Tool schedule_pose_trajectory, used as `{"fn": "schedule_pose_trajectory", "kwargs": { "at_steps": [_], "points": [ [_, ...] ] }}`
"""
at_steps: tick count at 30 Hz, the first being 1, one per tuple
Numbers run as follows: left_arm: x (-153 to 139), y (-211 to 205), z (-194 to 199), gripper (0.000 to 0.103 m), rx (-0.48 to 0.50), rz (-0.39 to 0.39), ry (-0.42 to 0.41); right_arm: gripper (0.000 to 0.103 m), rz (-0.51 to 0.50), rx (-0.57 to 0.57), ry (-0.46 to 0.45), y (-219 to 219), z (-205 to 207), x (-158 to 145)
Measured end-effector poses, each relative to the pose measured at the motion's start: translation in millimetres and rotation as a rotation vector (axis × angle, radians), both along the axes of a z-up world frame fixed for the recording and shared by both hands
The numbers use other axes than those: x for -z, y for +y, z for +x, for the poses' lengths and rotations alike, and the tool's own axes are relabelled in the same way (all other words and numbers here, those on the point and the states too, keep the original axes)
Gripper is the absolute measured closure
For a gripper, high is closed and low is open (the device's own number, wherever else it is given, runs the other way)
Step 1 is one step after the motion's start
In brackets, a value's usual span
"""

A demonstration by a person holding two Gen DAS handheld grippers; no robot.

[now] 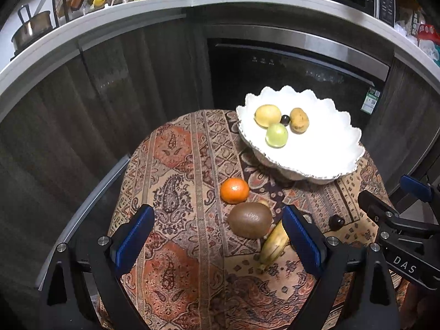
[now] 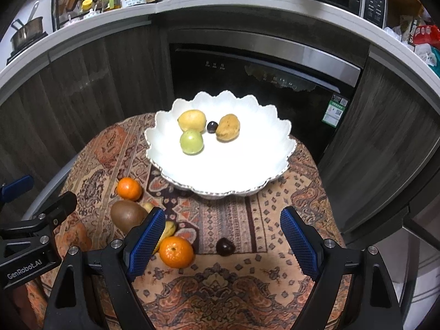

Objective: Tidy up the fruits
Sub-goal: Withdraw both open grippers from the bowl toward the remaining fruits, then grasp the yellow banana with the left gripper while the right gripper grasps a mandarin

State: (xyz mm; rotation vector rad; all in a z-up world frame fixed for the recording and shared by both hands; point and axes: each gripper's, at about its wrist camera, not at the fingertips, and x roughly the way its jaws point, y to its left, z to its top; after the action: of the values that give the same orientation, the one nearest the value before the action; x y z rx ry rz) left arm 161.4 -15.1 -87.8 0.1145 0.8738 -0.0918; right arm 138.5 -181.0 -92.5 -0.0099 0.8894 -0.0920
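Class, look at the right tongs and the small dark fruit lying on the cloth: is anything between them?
Nothing visible. The right tongs stand open above the patterned cloth, and the small dark fruit lies in the clear gap between the fingers; the tangerine sits off to its left.

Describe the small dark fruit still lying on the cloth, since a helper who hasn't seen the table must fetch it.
Start at the white scalloped bowl on the patterned cloth. Come toward the near edge; the dark fruit lies alone there, right of an orange. It is the smallest loose piece, nearly black and glossy, unlike the brown kiwi and yellow banana.
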Motion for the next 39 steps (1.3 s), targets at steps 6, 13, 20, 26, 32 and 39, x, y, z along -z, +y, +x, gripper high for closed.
{"fn": "schedule_pose_trajectory", "kwargs": {
  "at_steps": [6,13,20,26,32,39],
  "points": [
    [19,3,-2,0.008,-0.003,0.011,0.023,0.017,0.004,-0.01,0.036,4,0,20],
    [38,11,-4,0.008,-0.017,0.007,0.052,0.017,0.009,-0.041,0.077,14,2,42],
    [59,22,-4,0.008,-0.04,0.009,0.083,0.017,0.01,-0.071,0.122,25,6,64],
    [76,29,-3,0.008,-0.06,0.003,0.111,0.017,0.005,-0.091,0.166,33,9,82],
    [86,35,-1,0.008,-0.07,0.0,0.131,0.017,0.005,-0.111,0.202,40,13,97],
    [92,39,1,0.008,-0.081,-0.005,0.145,0.032,0.019,-0.125,0.245,45,21,114]
  ]
}}
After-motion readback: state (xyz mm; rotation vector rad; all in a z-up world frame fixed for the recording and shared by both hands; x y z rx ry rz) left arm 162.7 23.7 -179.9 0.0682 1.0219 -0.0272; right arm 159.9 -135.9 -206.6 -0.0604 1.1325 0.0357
